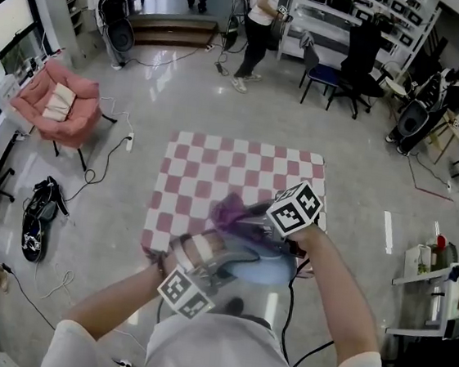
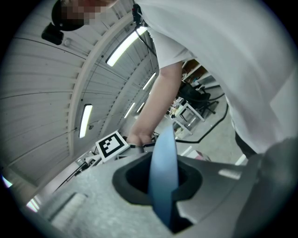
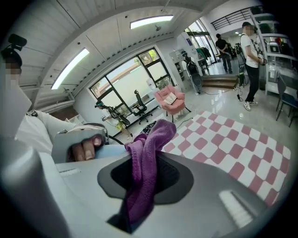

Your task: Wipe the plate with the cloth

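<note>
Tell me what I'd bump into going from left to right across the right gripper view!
left hand → blue plate → purple cloth → checkered mat

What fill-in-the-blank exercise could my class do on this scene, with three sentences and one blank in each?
1. The left hand-held gripper is shut on the edge of a ____ plate.
2. The right hand-held gripper grips a cloth whose colour is ____.
3. Below both lies a mat with a pink-and-white ____ pattern.

Missing words: blue; purple; checked.
</note>
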The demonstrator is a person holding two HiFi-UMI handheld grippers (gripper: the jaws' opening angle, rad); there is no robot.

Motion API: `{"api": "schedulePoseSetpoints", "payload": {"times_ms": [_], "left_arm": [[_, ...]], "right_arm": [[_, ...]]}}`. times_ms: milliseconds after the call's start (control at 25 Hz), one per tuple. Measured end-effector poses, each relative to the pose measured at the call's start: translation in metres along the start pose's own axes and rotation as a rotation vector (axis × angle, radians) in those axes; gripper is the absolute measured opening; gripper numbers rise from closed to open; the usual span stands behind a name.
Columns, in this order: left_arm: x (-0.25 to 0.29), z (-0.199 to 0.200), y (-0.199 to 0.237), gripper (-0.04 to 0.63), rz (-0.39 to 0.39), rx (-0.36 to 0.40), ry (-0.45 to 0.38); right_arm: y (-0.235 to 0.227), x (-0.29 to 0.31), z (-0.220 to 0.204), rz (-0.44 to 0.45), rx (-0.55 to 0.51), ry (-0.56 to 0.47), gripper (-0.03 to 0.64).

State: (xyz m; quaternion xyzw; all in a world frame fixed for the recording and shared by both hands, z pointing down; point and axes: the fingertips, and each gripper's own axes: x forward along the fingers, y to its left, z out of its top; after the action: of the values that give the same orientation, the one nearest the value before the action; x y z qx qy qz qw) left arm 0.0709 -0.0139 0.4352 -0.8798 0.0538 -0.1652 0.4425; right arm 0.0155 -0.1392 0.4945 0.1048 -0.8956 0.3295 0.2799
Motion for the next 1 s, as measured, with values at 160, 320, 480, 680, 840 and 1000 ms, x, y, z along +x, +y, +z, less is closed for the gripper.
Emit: {"api": "schedulePoseSetpoints", "payload": {"times_ms": [160, 320, 480, 680, 840, 1000], "left_arm": [[-0.001, -0.001, 0.001, 0.035, 0.004, -0.005, 0.004], [-0.002, -0.001, 0.001, 0.035, 0.002, -0.009, 0.011], [-0.001, -0.002, -0.002, 0.035, -0.005, -0.011, 0.015], [-0.001, -0.009, 0.001, 0.035, 0.005, -0.022, 0.031], [-0.001, -0.017, 0.007, 0.037, 0.026, -0.046, 0.05], [0.002, -0.023, 0.01, 0.038, 0.04, -0.052, 0.077]], "right_arm": [[-0.017, -0.002, -0.013, -0.049, 0.025, 0.036, 0.081], [-0.037, -0.01, -0.029, -0.119, 0.043, 0.071, 0.081], [-0.05, -0.016, -0.038, -0.147, 0.068, 0.069, 0.081], [-0.063, -0.029, -0.051, -0.174, 0.107, 0.061, 0.081], [-0.069, -0.041, -0.057, -0.179, 0.133, 0.032, 0.081], [-0.074, -0.052, -0.064, -0.191, 0.148, 0.017, 0.081]]}}
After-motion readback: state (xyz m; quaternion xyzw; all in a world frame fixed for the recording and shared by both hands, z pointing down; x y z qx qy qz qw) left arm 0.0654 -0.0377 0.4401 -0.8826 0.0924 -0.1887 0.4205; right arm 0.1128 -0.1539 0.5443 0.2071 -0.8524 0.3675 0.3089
